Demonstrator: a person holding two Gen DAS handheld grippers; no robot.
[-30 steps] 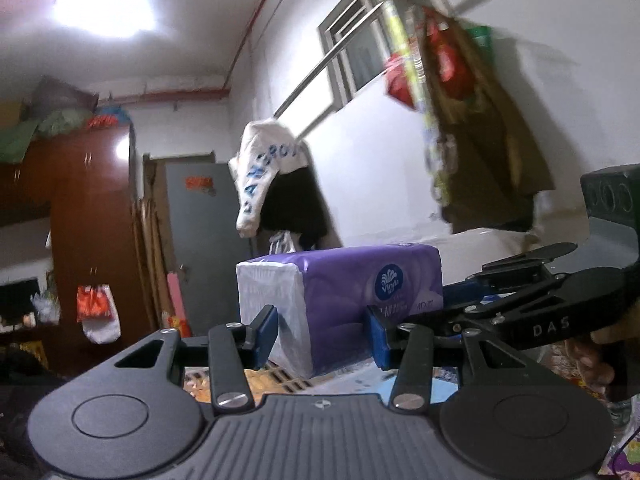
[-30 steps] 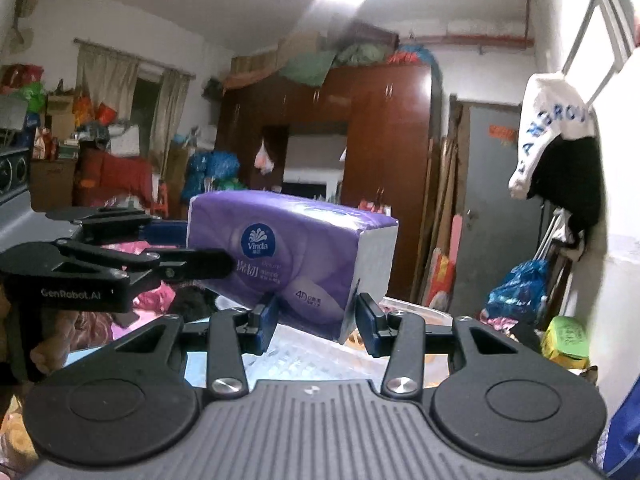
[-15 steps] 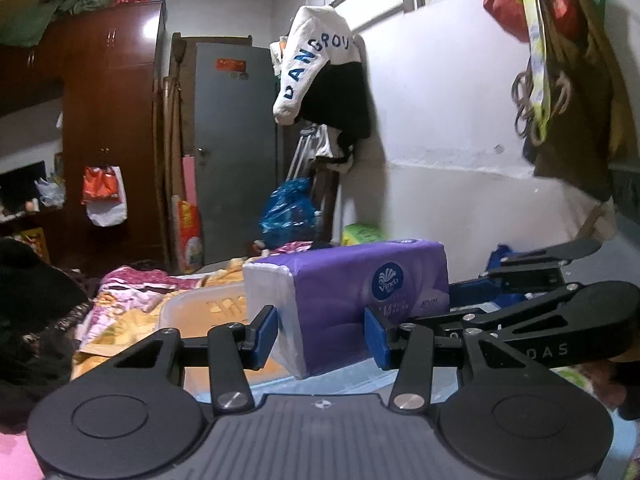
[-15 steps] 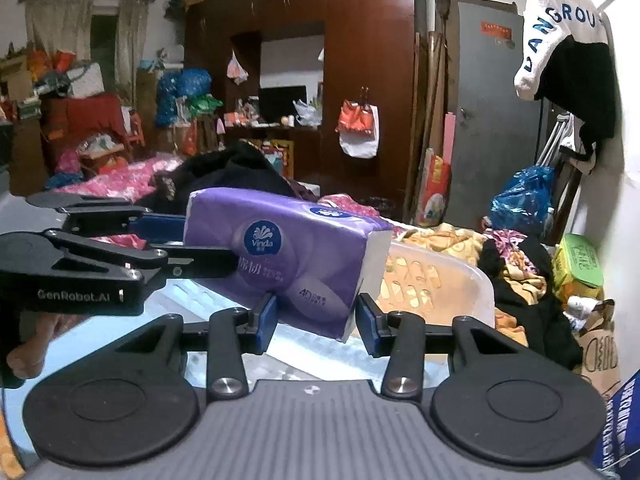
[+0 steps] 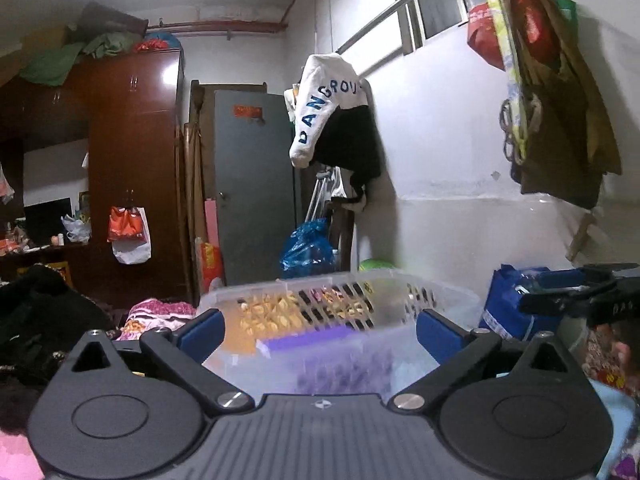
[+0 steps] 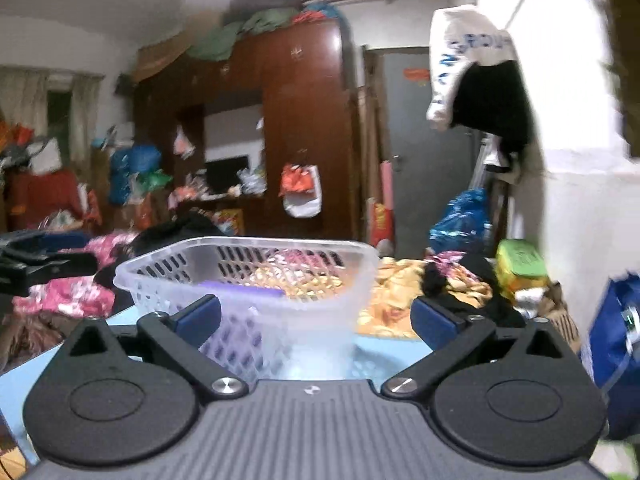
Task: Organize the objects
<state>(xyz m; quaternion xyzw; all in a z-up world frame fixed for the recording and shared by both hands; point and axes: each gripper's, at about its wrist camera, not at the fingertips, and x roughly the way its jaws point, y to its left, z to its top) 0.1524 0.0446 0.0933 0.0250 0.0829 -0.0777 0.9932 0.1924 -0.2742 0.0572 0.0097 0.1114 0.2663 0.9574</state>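
Left gripper [image 5: 318, 330] spread wide at the bottom of its own view, blue pads [image 5: 200, 330] far apart and holding nothing; the same true of the right gripper [image 6: 316, 316], jaws fully apart and empty. Between both sets of fingers, a translucent plastic basket [image 6: 344, 252] with slotted walls, and inside it the purple tissue pack [image 6: 242, 291], lying low against the left side of the basket. From the left wrist, only a purple strip of the pack [image 5: 308, 340] above the near wall, plus a blurred purple patch through the plastic below; from the right wrist, the whole basket rim and the pale blue surface [image 6: 384, 346] under it. Right gripper also seen from the left wrist, at the right edge mid-frame [image 5: 580, 292]; left gripper seen from the right wrist as a dark blur at the left edge [image 6: 36, 264]. Blue bag [image 5: 508, 304] just right of the basket, sharper in the left view. White and black garment [image 5: 336, 120] hanging on the wall, upper centre.
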